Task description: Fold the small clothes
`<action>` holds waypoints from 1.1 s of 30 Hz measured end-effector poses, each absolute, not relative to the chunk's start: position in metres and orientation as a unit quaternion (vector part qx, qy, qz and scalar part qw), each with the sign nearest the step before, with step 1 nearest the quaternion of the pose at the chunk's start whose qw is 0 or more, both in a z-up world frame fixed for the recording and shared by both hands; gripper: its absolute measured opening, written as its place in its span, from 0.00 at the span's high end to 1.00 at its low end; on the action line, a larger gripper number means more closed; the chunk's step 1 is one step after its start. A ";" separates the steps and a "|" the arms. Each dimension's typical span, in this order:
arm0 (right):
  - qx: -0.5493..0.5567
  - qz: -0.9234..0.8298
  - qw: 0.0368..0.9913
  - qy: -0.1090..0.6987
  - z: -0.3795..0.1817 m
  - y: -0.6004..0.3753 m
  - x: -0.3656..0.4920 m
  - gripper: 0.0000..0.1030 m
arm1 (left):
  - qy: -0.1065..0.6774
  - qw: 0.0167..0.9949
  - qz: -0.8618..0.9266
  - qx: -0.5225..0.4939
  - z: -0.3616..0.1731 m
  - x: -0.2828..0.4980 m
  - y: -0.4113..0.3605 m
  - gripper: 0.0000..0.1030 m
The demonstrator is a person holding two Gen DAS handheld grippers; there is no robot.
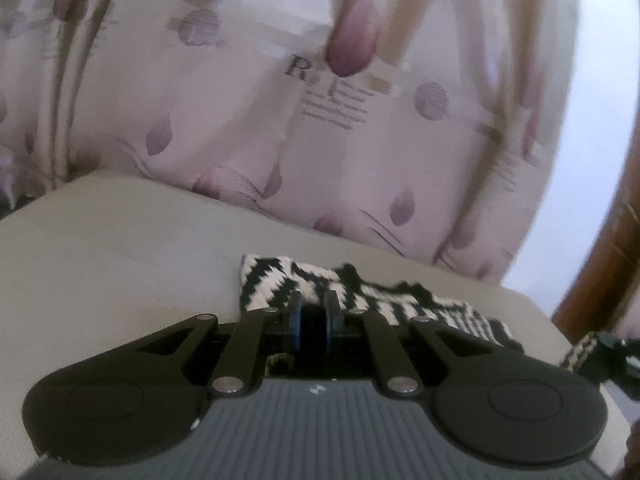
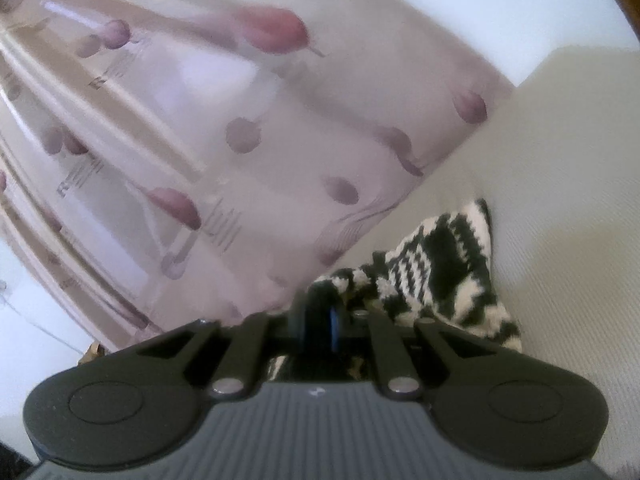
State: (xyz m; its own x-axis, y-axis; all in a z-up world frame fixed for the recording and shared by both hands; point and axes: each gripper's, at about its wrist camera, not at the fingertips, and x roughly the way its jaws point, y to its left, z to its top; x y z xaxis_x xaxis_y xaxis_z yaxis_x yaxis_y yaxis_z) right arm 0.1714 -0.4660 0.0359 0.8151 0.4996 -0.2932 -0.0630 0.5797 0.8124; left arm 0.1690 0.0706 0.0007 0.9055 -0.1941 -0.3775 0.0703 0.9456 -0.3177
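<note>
Currently mid-fold, by the look of it. Black-and-white knit garment [image 1: 352,300] lying on pale beige surface [image 1: 112,264], just ahead of left gripper [image 1: 314,312]. Left jaws drawn narrow, a slim gap showing between blue pads; near edge of knit sits right at the tips, but whether cloth is actually pinched cannot be told from the left wrist view. Right gripper [image 2: 320,312] likewise narrow, with a bunched dark edge of the same knit rising at its tips and the cloth lifting off the surface there — probably clamped on an edge, judged from the drape. Rest of garment trailing away to the right across the beige surface, rumpled rather than flat. Floral curtain [image 1: 280,120] hanging close behind the surface, blurred. Wooden frame [image 1: 600,260] at far right of the left view. Likely reason for the two low, close grips: taking one edge at two places to carry it over evenly.
</note>
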 end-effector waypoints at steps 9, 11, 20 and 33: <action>0.440 0.157 0.844 0.265 0.021 -0.464 0.209 0.89 | 0.221 0.961 -0.056 -0.159 0.003 0.200 0.089 0.96; 0.441 0.160 0.842 0.267 0.018 -0.464 0.206 0.89 | 0.235 0.960 -0.069 -0.133 0.001 0.192 0.094 0.93; 0.444 0.151 0.836 0.284 0.007 -0.467 0.195 0.89 | 0.293 0.940 -0.177 0.011 -0.038 0.176 0.091 0.33; 0.440 0.152 0.834 0.297 0.005 -0.468 0.195 0.89 | 0.300 0.920 -0.232 0.096 -0.061 0.239 0.041 0.45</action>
State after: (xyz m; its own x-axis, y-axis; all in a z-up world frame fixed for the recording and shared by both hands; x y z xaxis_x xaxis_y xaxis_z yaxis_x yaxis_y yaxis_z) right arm 0.1946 -0.4677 0.0053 0.7780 0.5141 -0.3612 0.0086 0.5662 0.8242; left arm 0.2388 0.0414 -0.0611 0.7116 -0.3697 -0.5974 0.4855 0.8734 0.0377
